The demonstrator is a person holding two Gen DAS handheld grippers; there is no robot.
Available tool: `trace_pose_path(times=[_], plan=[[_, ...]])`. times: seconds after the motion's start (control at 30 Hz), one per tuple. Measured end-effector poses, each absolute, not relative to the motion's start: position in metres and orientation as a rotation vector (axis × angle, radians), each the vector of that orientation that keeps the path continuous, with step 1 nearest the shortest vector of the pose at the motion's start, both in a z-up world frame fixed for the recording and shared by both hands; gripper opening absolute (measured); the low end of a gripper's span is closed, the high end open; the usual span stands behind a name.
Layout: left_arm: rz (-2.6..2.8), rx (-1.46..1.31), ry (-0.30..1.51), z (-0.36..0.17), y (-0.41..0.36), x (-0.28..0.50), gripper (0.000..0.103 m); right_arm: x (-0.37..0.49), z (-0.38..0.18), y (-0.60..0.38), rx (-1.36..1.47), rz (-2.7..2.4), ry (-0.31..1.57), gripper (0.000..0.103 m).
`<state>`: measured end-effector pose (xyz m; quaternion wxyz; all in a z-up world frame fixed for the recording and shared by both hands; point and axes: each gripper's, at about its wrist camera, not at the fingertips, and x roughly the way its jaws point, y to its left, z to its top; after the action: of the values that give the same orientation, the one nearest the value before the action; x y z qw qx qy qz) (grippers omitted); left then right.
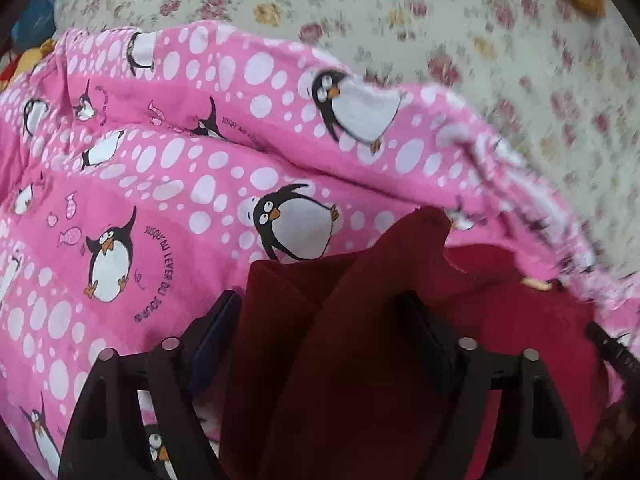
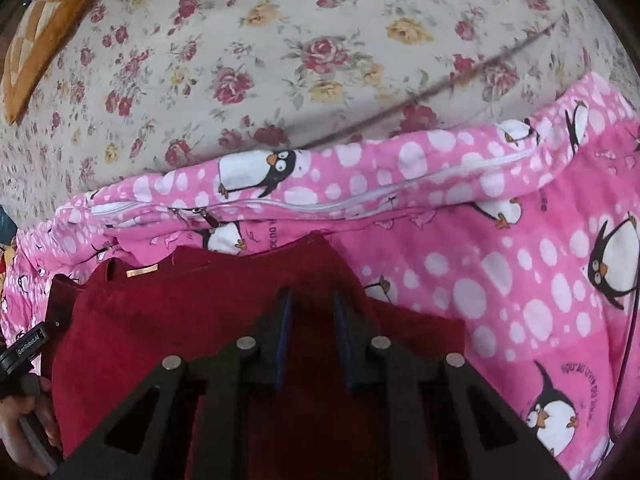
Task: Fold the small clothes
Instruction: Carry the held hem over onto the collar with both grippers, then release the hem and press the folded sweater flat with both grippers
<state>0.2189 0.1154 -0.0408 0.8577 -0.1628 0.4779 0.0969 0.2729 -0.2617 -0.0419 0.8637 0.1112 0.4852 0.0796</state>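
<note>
Left wrist view: my left claw (image 1: 320, 312) is clenched on a bunched fold of the dark red garment (image 1: 360, 360), which fills the lower centre of the frame and rises between the fingers. Behind it the pink penguin blanket (image 1: 180, 168) covers the left and centre; the floral bedsheet (image 1: 460, 40) runs across the top.

Right wrist view: my right claw (image 2: 310, 308) is clamped on the red garment's (image 2: 180, 320) edge at lower centre. The garment lies on the pink blanket (image 2: 500, 260), its gold label (image 2: 142, 271) at left. The bedsheet (image 2: 280, 60) fills the upper frame, an orange cushion (image 2: 48, 32) at upper left.
</note>
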Motion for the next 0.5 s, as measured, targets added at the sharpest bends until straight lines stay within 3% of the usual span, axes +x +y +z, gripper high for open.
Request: trace_pose_path(times=[0.03, 0.13, 0.23, 0.33, 0.4, 0.43, 0.5], plan=[[0.179, -0.357, 0.989, -0.033, 0.117, 0.212, 0.058, 0.268, -0.037, -0.263, 0.236, 0.172, 0.991, 0.022], [0.122, -0.314, 0.906, -0.007, 0.106, 0.188, 0.058, 0.246, -0.005, -0.256, 0.181, 0.199, 0.893, 0.022], [0.075, -0.203, 0.856, 0.007, 0.083, 0.165, 0.058, 0.213, 0.022, -0.244, 0.152, 0.218, 0.838, 0.03], [0.024, -0.091, 0.934, -0.009, 0.056, 0.166, 0.06, 0.178, 0.03, -0.234, 0.106, 0.24, 0.828, 0.031], [0.041, -0.041, 0.969, -0.029, 0.05, 0.166, 0.069, 0.171, 0.02, -0.222, 0.014, 0.225, 0.855, 0.044], [0.049, -0.022, 0.939, -0.03, 0.048, 0.164, 0.07, 0.172, 0.006, -0.22, -0.032, 0.2, 0.896, 0.055], [0.055, -0.036, 0.94, -0.029, 0.049, 0.164, 0.071, 0.176, -0.024, -0.222, -0.059, 0.188, 0.984, 0.061]])
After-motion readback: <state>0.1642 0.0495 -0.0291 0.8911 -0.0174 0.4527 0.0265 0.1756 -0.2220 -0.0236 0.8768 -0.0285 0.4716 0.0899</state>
